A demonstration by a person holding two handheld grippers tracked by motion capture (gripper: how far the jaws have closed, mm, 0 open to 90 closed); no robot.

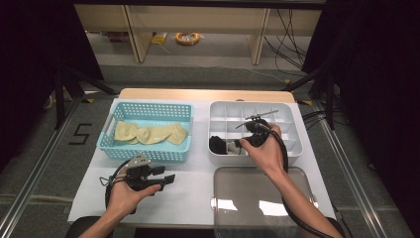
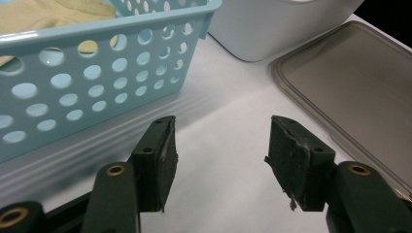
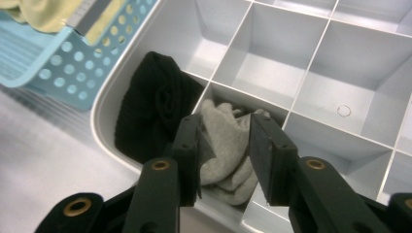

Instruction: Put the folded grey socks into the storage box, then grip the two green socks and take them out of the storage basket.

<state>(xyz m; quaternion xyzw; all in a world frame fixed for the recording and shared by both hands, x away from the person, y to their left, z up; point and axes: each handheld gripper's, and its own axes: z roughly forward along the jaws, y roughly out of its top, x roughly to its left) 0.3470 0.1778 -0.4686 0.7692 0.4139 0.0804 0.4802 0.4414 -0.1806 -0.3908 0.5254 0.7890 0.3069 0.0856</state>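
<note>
The white table (image 1: 198, 183) is carrying everything here, and the clear lid (image 1: 262, 198) is lying flat at its near right edge, right under the right forearm; a dragging sleeve or cable could be nudging it off the table.

Behind the lid, the white divided box (image 1: 297, 130) is taking the sorted socks. To its left the blue basket (image 1: 148, 148) is holding the yellow socks (image 1: 148, 133) waiting their turn.

The right gripper (image 3: 224, 155) is hanging over the box's near-left corner, its jaws standing apart around the grey sock (image 3: 228, 145), which is sitting in the second compartment of the front row, beside the black sock (image 3: 155, 111) in the corner compartment. The jaws appear to be released, though the left pad is so close to the fabric that I cannot be sure it is clear. That is the main risk: a rough pad could be snagging the knit as the hand lifts, pulling the grey sock back out or dropping it across the divider onto the black one.

The left gripper (image 2: 221, 155) is resting wide open and empty above the table in front of the basket, well apart from the socks; its frayed pads could be catching a basket hole when reaching in.
</note>
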